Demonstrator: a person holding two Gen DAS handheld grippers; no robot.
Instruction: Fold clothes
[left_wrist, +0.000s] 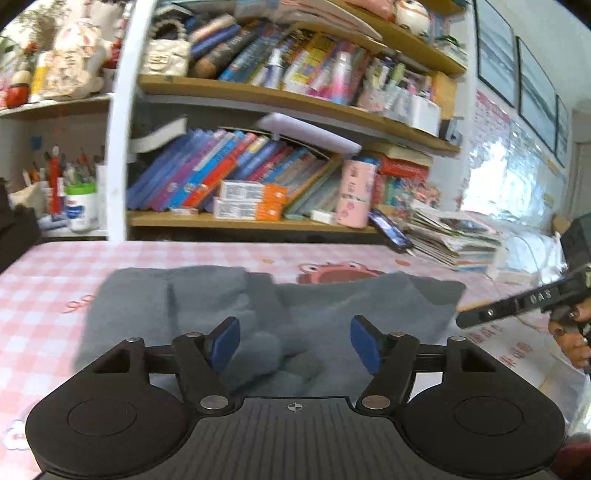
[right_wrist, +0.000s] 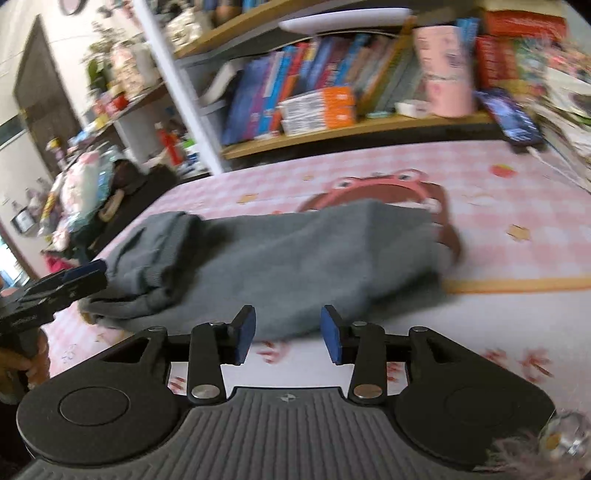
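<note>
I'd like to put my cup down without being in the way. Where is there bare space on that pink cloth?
Bare pink checked cloth lies left of the grey garment, and more on its other side, before the magazine stack. The strip by the phone and bookshelf is tight. The middle is crowded: the garment and both tongs.

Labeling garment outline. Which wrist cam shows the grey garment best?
Right wrist. The grey garment lies whole ahead of the open right gripper, folded edge to far end, on the pink checked cloth. Left wrist is closer: its near part sits behind the open left gripper, so the outline is cut off.
</note>
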